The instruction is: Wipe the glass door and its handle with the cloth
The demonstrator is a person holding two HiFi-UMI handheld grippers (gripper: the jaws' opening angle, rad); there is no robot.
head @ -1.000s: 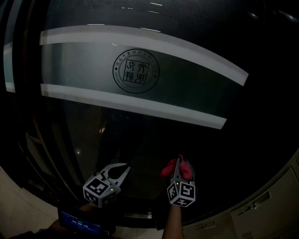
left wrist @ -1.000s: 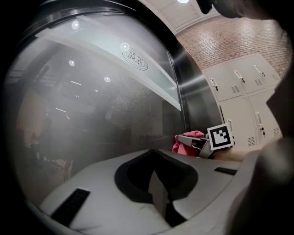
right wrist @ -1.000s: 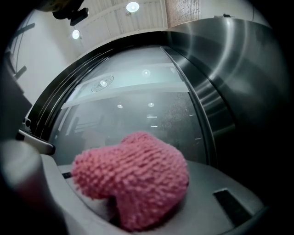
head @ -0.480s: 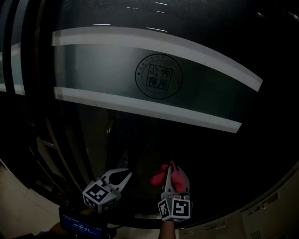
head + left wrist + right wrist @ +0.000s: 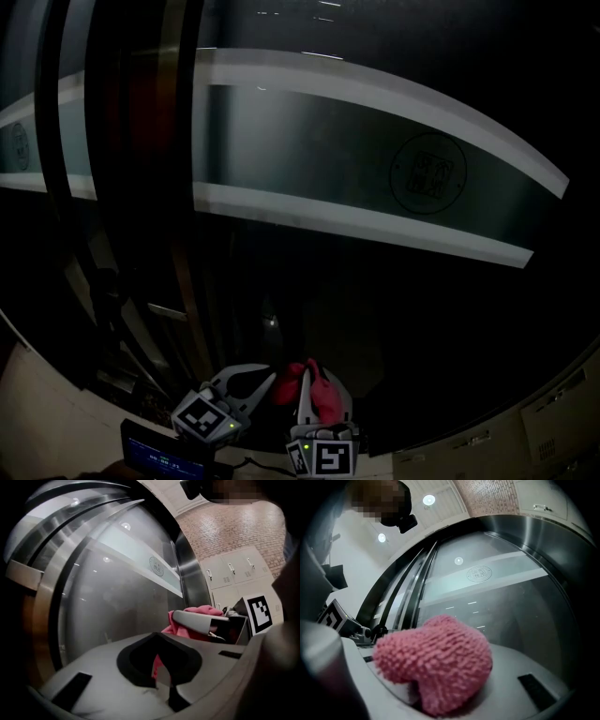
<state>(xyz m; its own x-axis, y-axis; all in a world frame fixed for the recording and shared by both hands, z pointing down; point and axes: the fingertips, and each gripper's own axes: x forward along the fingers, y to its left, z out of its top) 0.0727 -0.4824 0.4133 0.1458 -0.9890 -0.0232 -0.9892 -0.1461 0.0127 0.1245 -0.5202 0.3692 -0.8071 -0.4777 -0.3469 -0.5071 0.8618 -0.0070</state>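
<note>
The right gripper [image 5: 315,392] is shut tight on the fluffy pink cloth [image 5: 436,663], low down by the dark glass door [image 5: 375,291]. I cannot tell if the cloth touches the glass. Just to its left, the left gripper [image 5: 251,380] has its jaws apart and holds nothing. Higher on the glass is a pale band [image 5: 337,155] with a round stamp [image 5: 428,173]. A metal post [image 5: 178,187] stands on the left. White lockers [image 5: 234,569] and a brick wall [image 5: 220,527] are on the right

1. On the right gripper [image 5: 438,667], the cloth [image 5: 440,641] buries the fingers' tips.
2. The head view's bottom edge cuts off its marker cube [image 5: 323,459].
3. The emblem [image 5: 428,173] on the glass door [image 5: 281,141] is too small to read.
</note>
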